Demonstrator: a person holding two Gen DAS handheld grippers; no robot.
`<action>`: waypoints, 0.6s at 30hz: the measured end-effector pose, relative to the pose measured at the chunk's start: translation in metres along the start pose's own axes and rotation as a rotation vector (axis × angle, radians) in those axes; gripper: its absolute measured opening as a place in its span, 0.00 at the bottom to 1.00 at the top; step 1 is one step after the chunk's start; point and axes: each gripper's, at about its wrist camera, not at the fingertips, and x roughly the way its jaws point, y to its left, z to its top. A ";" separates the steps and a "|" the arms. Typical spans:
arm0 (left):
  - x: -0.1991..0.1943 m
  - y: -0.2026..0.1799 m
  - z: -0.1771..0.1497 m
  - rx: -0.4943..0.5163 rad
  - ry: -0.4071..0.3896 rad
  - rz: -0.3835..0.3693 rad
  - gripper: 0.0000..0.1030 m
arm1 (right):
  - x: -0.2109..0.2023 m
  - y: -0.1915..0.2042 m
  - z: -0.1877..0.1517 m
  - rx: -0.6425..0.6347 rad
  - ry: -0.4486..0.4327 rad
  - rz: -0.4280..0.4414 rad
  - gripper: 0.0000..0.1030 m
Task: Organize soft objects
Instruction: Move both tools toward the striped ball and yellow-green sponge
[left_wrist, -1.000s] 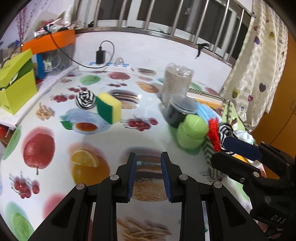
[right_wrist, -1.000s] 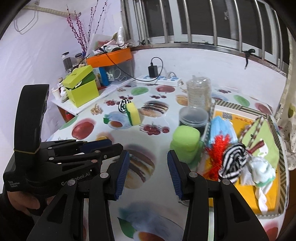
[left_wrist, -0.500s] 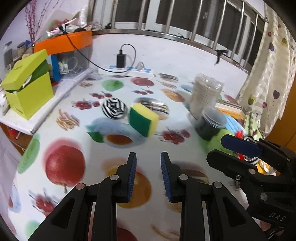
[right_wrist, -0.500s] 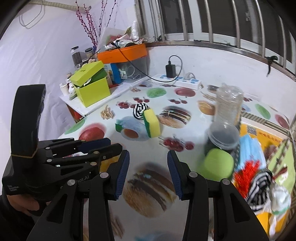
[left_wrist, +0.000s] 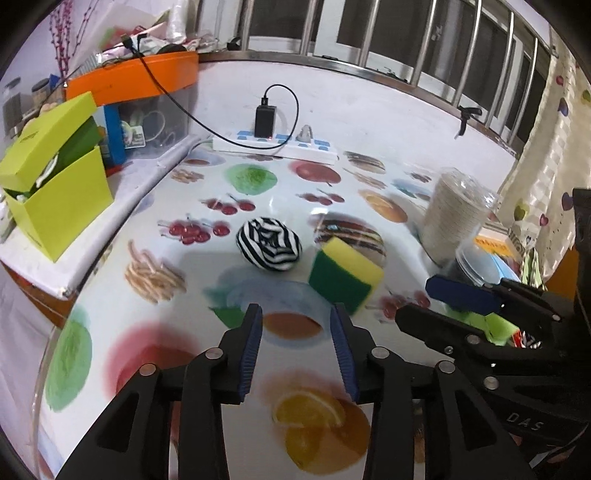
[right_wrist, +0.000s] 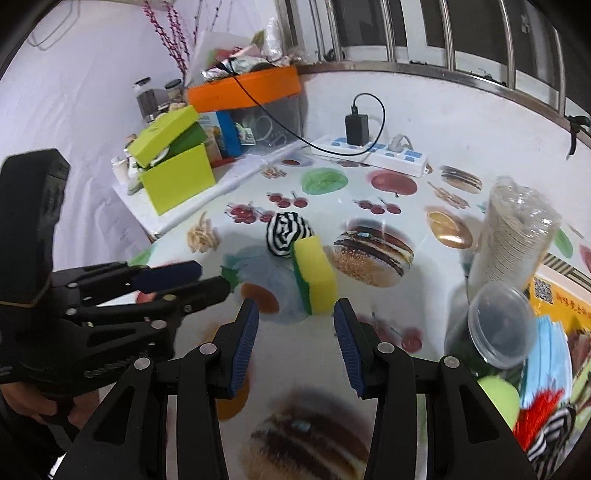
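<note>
**Q:** Left wrist view first: what has changed for you over the last second?

**A:** Your left gripper (left_wrist: 297, 349) has spread its jaws; a second ago they sat close together, and now there is a clear gap with nothing between them. You have also swung away from the pile of soft things at the right and closed in on the two loose pieces out on the bench (left_wrist: 110, 306). The sponge (left_wrist: 343, 278), yellow over green, stands on edge just ahead and a little right of your left gripper. The striped sock ball (left_wrist: 269, 244) lies just beyond it, to the left.

**Q:** And the right side?

**A:** Your right gripper (right_wrist: 295, 349) is parted about as wide as before and holds nothing. The sponge now sits almost centred ahead of its jaws, not yet between them, with the sock ball touching or nearly touching behind.

**Q:** What does that mean for the tidying?

**A:** Likely you are lining up a pick on each: right for the sponge, left for the sock ball. Both are unheld and well apart from the tray (right_wrist: 554, 288) at the right, where the other soft items lie. The sponge looks easy to tip.
</note>
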 end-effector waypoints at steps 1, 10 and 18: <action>0.004 0.004 0.004 -0.005 0.000 -0.003 0.38 | 0.004 -0.002 0.002 0.004 0.003 -0.003 0.43; 0.035 0.017 0.027 -0.021 0.007 -0.026 0.41 | 0.039 -0.010 0.015 0.024 0.042 -0.036 0.43; 0.066 0.033 0.036 -0.076 0.046 -0.045 0.43 | 0.060 -0.009 0.017 0.013 0.076 -0.060 0.43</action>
